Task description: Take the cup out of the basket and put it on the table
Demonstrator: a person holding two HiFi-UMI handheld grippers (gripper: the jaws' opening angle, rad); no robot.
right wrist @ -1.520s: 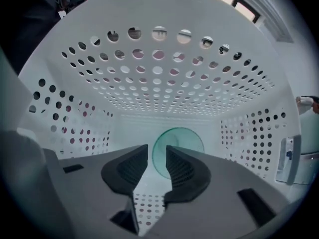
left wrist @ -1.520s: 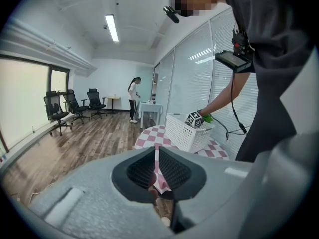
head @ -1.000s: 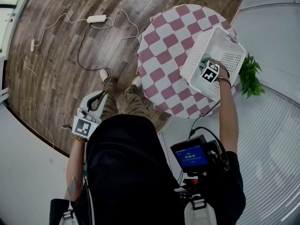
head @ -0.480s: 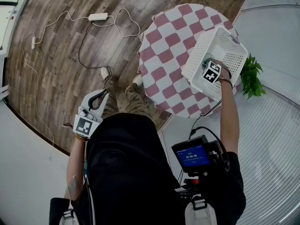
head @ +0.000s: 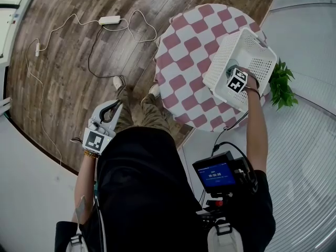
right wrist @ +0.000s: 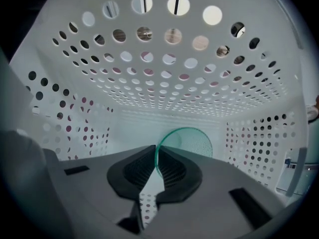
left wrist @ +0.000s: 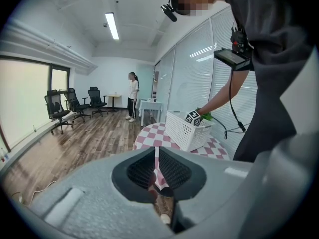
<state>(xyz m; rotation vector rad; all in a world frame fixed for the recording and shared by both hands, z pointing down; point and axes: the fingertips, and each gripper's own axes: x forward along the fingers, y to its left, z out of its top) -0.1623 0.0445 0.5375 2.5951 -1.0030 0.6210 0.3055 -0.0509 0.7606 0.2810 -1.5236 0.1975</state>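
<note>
A white perforated basket [head: 252,46] stands on the right side of the round pink-and-white checked table [head: 184,46]. My right gripper [head: 232,71] points straight down into it. In the right gripper view a translucent green cup [right wrist: 192,141] lies on the basket's floor [right wrist: 164,118]. My right gripper [right wrist: 157,156] has just been closing, and the cup's thin rim is pinched between its pads. My left gripper [head: 111,108] hangs off to the left over the wooden floor, shut and empty. The left gripper [left wrist: 156,158] looks towards the table [left wrist: 149,136] and basket [left wrist: 184,131].
A green plant [head: 278,83] sits just right of the table. A white cable with a power adapter [head: 109,21] lies on the wooden floor. A small screen [head: 215,175] hangs at the person's chest. A person [left wrist: 132,96] and office chairs [left wrist: 60,108] are far back.
</note>
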